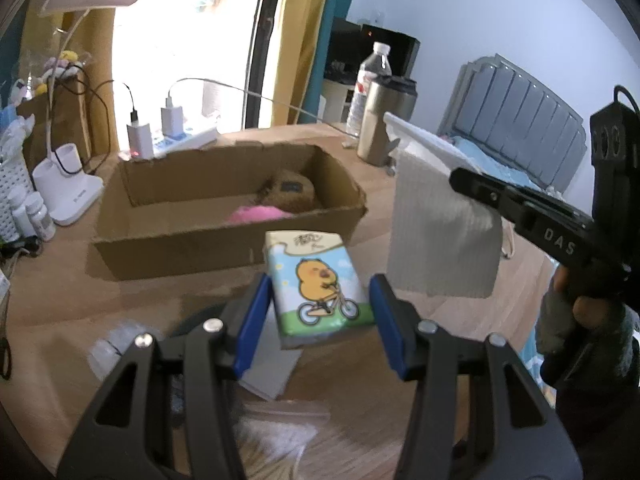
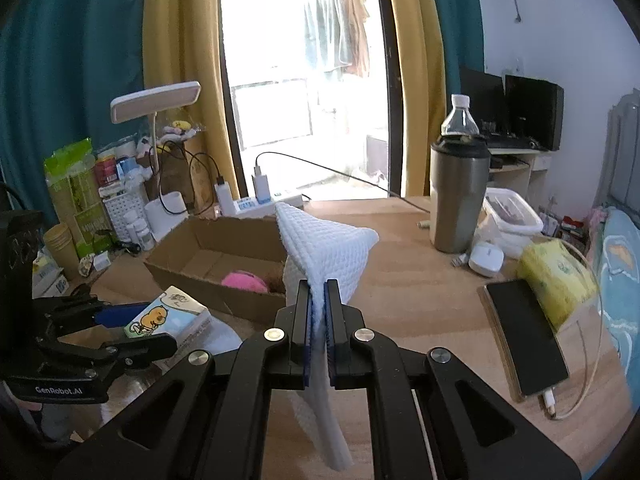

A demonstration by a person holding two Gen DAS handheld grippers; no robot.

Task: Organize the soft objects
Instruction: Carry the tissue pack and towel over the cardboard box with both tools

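Left wrist view: the left gripper [image 1: 322,312] clamps a small cartoon-printed tissue pack [image 1: 318,286], lifted off the table, open brown cardboard box [image 1: 168,236] at 11 o'clock. Right wrist view: the right gripper [image 2: 319,308] pinches a white waffle-weave cloth [image 2: 326,250], draped, box at 10 o'clock.

Black left tool [image 1: 320,312] with blue pads, silver screws, grey sleeve [image 1: 576,320]
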